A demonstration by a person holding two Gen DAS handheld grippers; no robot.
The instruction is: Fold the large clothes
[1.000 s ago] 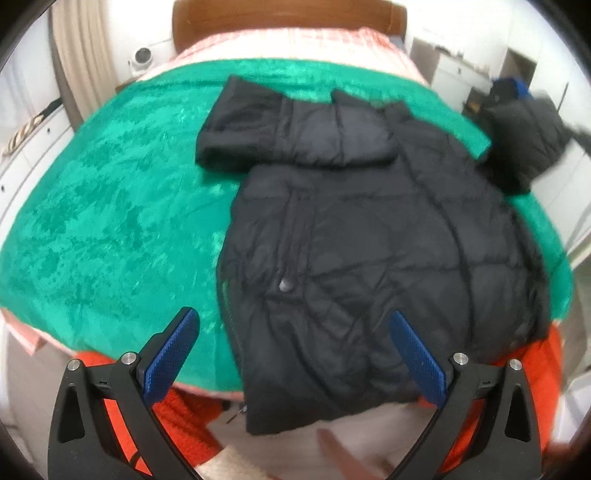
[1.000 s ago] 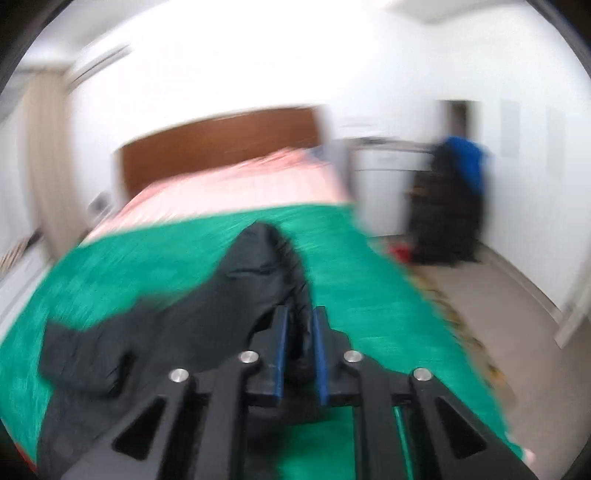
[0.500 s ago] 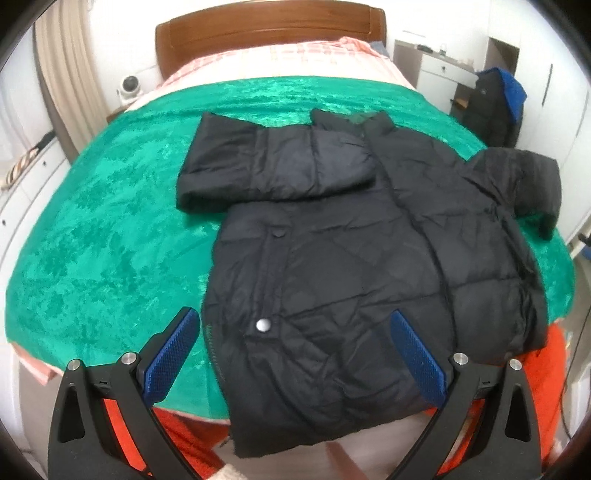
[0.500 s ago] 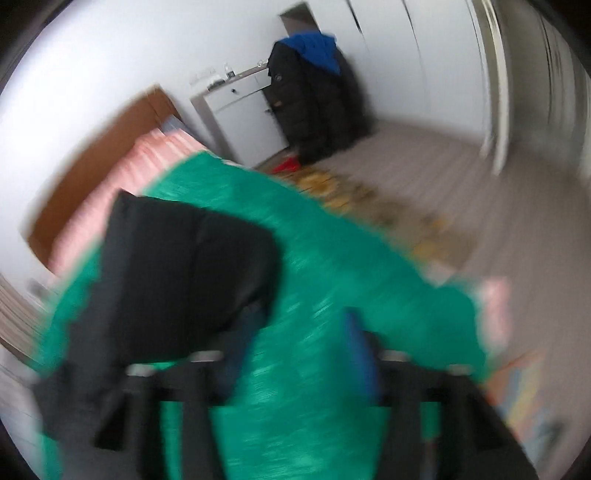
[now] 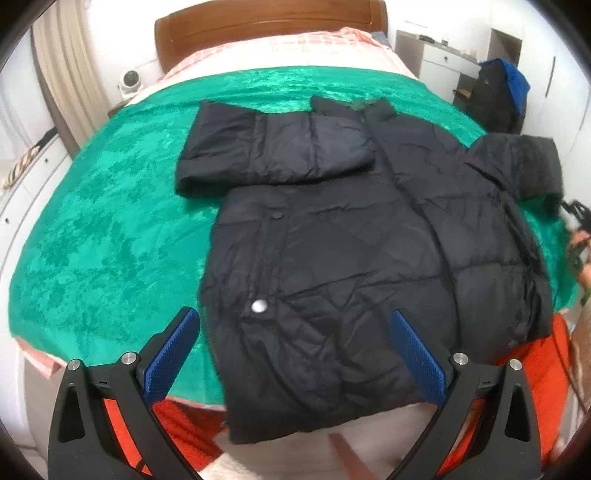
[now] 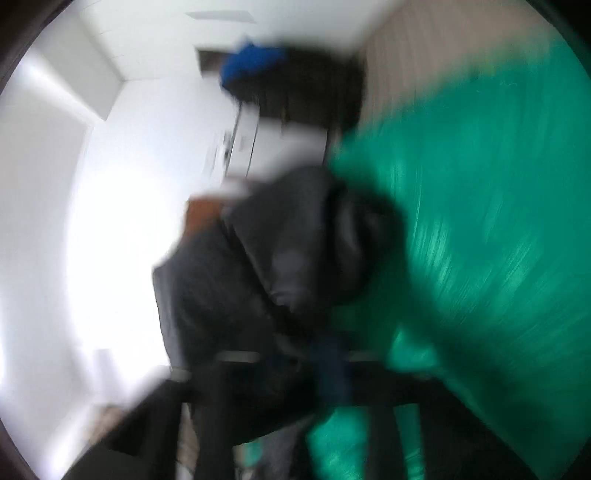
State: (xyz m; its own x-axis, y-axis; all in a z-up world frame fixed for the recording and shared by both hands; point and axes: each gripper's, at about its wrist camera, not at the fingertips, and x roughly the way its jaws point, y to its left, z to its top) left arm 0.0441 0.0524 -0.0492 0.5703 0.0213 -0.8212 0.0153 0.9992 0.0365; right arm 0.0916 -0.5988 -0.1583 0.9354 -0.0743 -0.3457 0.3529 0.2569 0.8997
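A black puffer jacket (image 5: 351, 258) lies flat on the green bedspread (image 5: 110, 221), hem toward me. Its left sleeve (image 5: 273, 151) is folded across the chest; its right sleeve (image 5: 524, 166) sticks out to the right edge of the bed. My left gripper (image 5: 295, 354) is open and empty, hovering over the jacket's hem. The right wrist view is heavily blurred and rolled sideways: the right gripper (image 6: 314, 369) sits at the sleeve (image 6: 288, 266), and its jaws cannot be made out. The right gripper also shows faintly at the far right of the left wrist view (image 5: 576, 229).
A wooden headboard (image 5: 269, 26) and pink sheet lie behind the bedspread. An orange blanket (image 5: 532, 369) hangs at the foot. A white dresser (image 5: 439, 62) and a dark coat with a blue hood (image 5: 498, 92) stand at the right. A small fan (image 5: 131, 79) sits at the left.
The right gripper swung the right sleeve out to the bed's right edge, opened about half a second ago, and is now rolling fast beside the sleeve. The left gripper pulled back slightly, still open.
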